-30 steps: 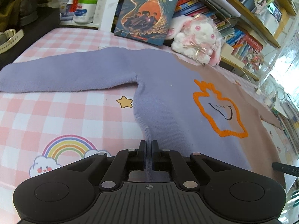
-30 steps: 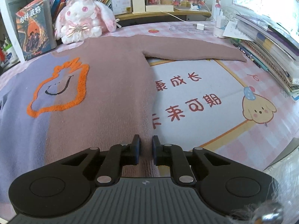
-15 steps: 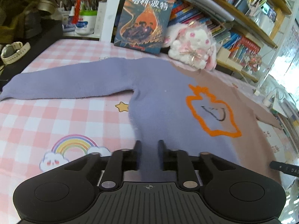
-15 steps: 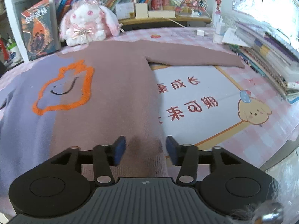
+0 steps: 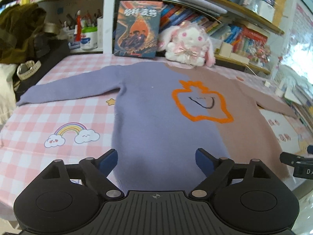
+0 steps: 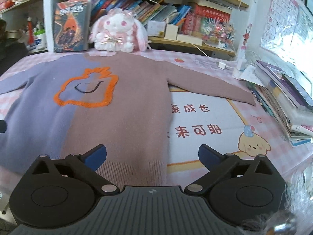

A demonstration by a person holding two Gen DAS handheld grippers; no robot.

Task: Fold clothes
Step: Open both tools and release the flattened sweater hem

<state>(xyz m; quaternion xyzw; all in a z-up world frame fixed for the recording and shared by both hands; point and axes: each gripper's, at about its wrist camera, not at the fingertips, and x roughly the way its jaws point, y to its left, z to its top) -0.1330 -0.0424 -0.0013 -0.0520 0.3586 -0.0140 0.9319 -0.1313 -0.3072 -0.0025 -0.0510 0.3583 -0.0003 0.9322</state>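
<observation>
Sweater [image 5: 156, 117] is lying flat and spread out on the surface [image 5: 58, 117], both sleeves out to the sides. Left tool [image 5: 156, 160] and right tool [image 6: 152, 156] both gape wide over the hem, holding nothing. Risk from here: probably pinching only the top knit layer, so the fold drags crooked toward the plush bunny [image 6: 117, 33].

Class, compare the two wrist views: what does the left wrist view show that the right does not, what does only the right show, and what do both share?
Only the left wrist view: the rainbow print, the watch and the purple sleeve's cuff.

Only the right: the puppy print, the stacked books and the brown sleeve's cuff.

Both: the sweater, the plush rabbit, the upright book, and each view's own tongs, left and right, open.
</observation>
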